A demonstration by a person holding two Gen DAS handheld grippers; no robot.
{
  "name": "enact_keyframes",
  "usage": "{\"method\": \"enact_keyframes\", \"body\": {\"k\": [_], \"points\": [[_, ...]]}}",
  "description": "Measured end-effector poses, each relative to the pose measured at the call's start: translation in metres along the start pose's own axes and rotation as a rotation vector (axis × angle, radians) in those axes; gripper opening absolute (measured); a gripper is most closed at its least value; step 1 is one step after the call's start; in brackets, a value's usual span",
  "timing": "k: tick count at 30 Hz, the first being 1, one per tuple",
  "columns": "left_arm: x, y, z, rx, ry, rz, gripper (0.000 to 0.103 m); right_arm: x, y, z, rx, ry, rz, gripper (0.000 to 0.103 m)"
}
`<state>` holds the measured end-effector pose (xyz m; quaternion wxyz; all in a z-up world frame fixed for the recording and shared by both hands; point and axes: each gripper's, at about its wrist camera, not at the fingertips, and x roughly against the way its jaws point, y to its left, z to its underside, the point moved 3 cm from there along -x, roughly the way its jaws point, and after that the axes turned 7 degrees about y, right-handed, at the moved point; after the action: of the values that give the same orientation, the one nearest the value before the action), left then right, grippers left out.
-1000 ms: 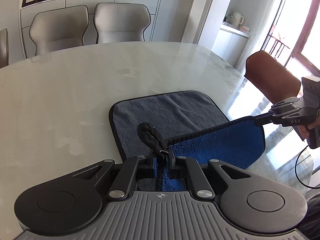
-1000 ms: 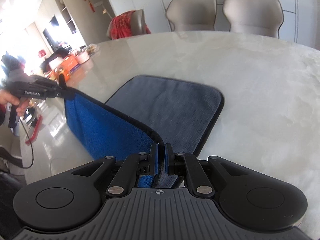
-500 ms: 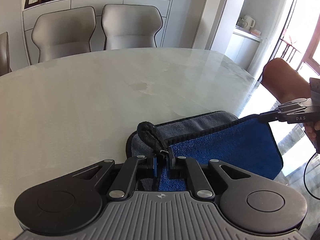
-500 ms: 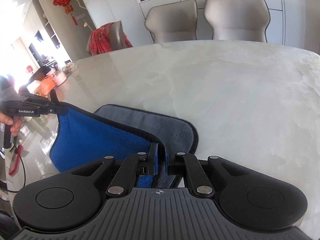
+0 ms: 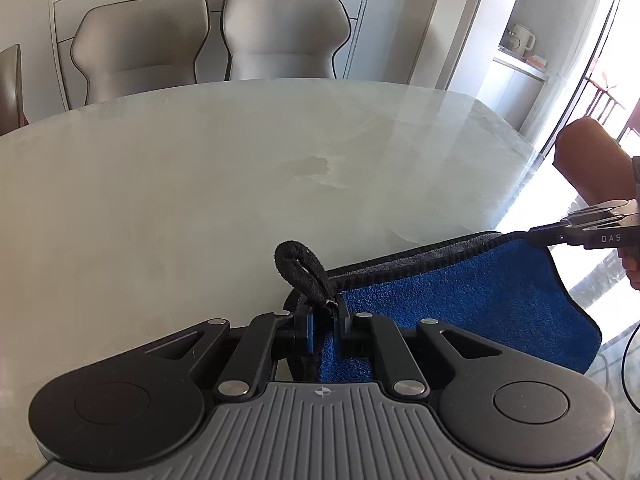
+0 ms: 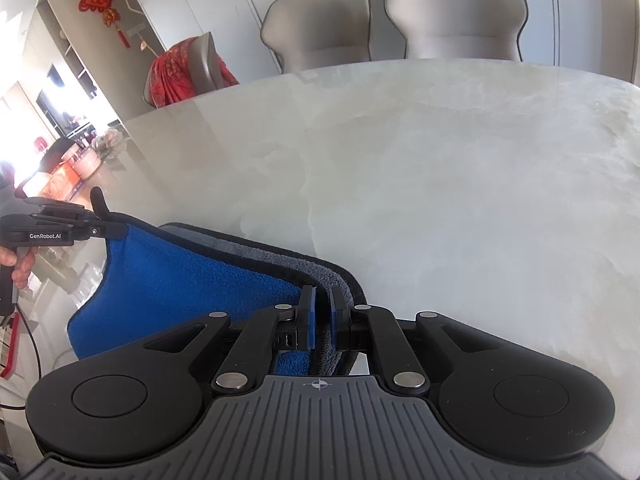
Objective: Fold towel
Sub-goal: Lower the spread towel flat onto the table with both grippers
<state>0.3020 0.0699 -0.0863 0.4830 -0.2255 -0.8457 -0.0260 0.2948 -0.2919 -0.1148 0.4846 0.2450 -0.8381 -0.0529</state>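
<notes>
The towel is blue on one face and grey on the other, with a black hem. My left gripper is shut on one corner, where a black hanging loop sticks up. My right gripper is shut on the other corner of the same edge. That edge stretches taut between the two grippers, and the blue face hangs toward me. In the left wrist view the right gripper shows at the far right; in the right wrist view the left gripper shows at the far left. A strip of grey towel lies on the table beyond.
The pale marble table spreads ahead of both grippers. Two grey chairs stand at its far side before a white cabinet. A chair draped in red cloth stands at the left, a brown chair back at the right.
Both grippers have carried the held edge forward and lower over the towel. The grey part lying on the table, wide a second ago, is now a narrow strip past the raised edge.
</notes>
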Motion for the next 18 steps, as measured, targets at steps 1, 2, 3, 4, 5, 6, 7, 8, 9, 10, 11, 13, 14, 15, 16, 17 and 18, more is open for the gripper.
{"method": "enact_keyframes", "body": {"k": [1,2,3,4,5,6,7,8,9,10,11,13,14,15,16,17,18], "points": [[-0.002,0.001,-0.001,0.002,0.001,-0.001,0.009,-0.001,-0.001,-0.001,-0.003,-0.001,-0.001,0.008],[-0.004,0.002,-0.001,0.005,0.002,-0.002,0.009,-0.001,-0.001,-0.002,-0.005,-0.002,0.0,0.008],[-0.006,0.004,-0.002,0.007,0.004,-0.002,0.009,-0.001,-0.002,-0.003,-0.008,-0.002,-0.001,0.008],[-0.009,0.005,-0.002,0.009,0.008,-0.002,0.009,-0.002,-0.003,-0.004,-0.01,-0.001,-0.001,0.008],[-0.011,0.005,-0.002,0.01,0.013,-0.004,0.009,-0.003,-0.003,-0.005,-0.01,0.0,0.001,0.008],[-0.013,0.006,-0.002,0.011,0.017,-0.005,0.009,-0.004,-0.003,-0.006,-0.008,0.004,0.002,0.008],[-0.014,0.006,-0.002,0.011,0.019,-0.007,0.009,-0.005,-0.003,-0.006,-0.006,0.008,0.004,0.008],[-0.016,0.006,-0.001,0.011,0.021,-0.009,0.009,-0.005,-0.003,-0.006,-0.003,0.012,0.007,0.008],[-0.017,0.007,0.0,0.014,0.023,-0.008,0.009,-0.007,-0.003,-0.007,-0.002,0.015,0.008,0.008],[-0.018,0.008,0.001,0.016,0.023,-0.009,0.01,-0.008,-0.002,-0.007,-0.002,0.017,0.008,0.008],[-0.018,0.009,0.002,0.019,0.024,-0.009,0.01,-0.009,-0.003,-0.008,-0.003,0.019,0.01,0.008],[-0.02,0.01,0.004,0.025,0.025,-0.008,0.01,-0.011,-0.004,-0.008,-0.008,0.022,0.012,0.008],[-0.021,0.011,0.004,0.027,0.025,-0.008,0.01,-0.012,-0.004,-0.008,-0.01,0.022,0.012,0.008],[-0.021,0.011,0.004,0.027,0.024,-0.008,0.01,-0.012,-0.004,-0.009,-0.012,0.019,0.012,0.008],[-0.021,0.01,0.004,0.026,0.023,-0.008,0.01,-0.012,-0.004,-0.009,-0.013,0.014,0.01,0.008],[-0.021,0.01,0.004,0.025,0.022,-0.008,0.01,-0.012,-0.004,-0.01,-0.015,0.012,0.008,0.008],[-0.022,0.01,0.004,0.024,0.022,-0.011,0.01,-0.012,-0.004,-0.011,-0.019,0.008,0.007,0.008]]}}
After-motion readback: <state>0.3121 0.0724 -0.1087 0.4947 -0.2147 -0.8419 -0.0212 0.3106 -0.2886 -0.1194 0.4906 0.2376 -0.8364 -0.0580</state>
